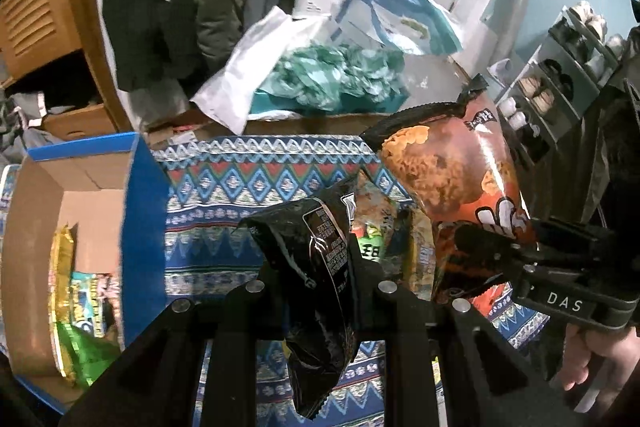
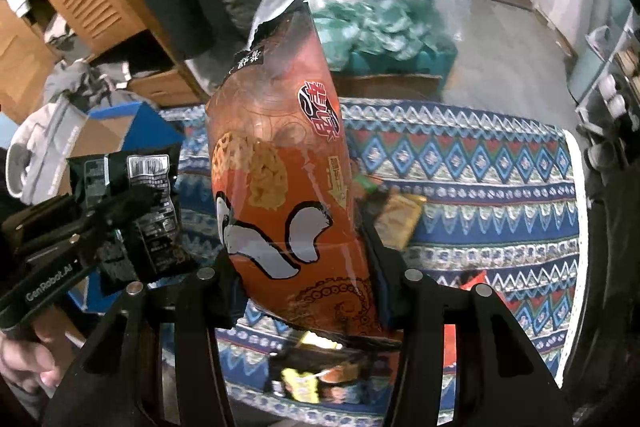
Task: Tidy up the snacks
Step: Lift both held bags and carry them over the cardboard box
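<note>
The left gripper has its fingers closed on a crinkled glossy black snack bag. The right gripper grips a tall, smooth orange bag. Both hang above the patterned woven cloth (zigzags, diamonds). The blue-sided cardboard box holds green and yellow packets.
</note>
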`<state>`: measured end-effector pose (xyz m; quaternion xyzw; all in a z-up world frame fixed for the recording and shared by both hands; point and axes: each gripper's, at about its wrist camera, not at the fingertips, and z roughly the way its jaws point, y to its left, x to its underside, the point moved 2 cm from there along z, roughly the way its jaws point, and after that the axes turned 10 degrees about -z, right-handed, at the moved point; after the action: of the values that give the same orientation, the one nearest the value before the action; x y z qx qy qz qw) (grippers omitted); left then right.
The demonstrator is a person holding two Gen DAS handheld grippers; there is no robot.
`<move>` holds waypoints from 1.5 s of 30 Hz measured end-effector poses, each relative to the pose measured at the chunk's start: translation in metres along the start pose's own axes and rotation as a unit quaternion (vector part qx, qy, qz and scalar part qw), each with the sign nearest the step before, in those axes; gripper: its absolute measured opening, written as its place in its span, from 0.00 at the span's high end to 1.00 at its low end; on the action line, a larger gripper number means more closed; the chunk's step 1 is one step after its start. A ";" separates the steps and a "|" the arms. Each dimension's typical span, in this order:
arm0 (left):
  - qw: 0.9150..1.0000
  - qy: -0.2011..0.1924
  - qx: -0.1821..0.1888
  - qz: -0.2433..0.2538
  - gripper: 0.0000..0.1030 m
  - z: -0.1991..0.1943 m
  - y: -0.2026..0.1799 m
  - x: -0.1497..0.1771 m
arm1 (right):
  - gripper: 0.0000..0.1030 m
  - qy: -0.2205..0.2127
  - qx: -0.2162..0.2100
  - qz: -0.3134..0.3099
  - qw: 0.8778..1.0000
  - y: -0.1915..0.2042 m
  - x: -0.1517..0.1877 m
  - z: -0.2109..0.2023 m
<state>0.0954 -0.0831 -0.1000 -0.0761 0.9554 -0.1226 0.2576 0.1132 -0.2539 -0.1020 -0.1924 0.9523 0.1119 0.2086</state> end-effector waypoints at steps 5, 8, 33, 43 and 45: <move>1.000 -0.011 -0.006 -0.013 0.80 -0.015 0.020 -0.004 | 0.53 -0.005 -0.010 -0.016 1.000 0.021 -0.009 -0.001; 1.000 -0.018 -0.010 -0.024 0.80 -0.024 0.035 -0.007 | 0.53 -0.007 -0.016 -0.027 0.999 0.034 -0.017 -0.001; 0.990 -0.066 -0.058 -0.111 0.80 -0.086 0.165 -0.017 | 0.53 -0.001 -0.085 -0.126 0.988 0.180 -0.080 0.030; 0.983 -0.069 -0.084 -0.151 0.80 -0.092 0.219 -0.009 | 0.53 0.016 -0.111 -0.143 0.983 0.233 -0.095 0.052; 0.981 -0.066 -0.089 -0.158 0.80 -0.092 0.229 -0.007 | 0.53 0.021 -0.116 -0.145 0.982 0.241 -0.098 0.058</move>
<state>0.0354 0.1556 -0.0826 -0.2564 0.9194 -0.0706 0.2899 0.1163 0.0114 -0.0787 -0.3537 0.8990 0.1862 0.1791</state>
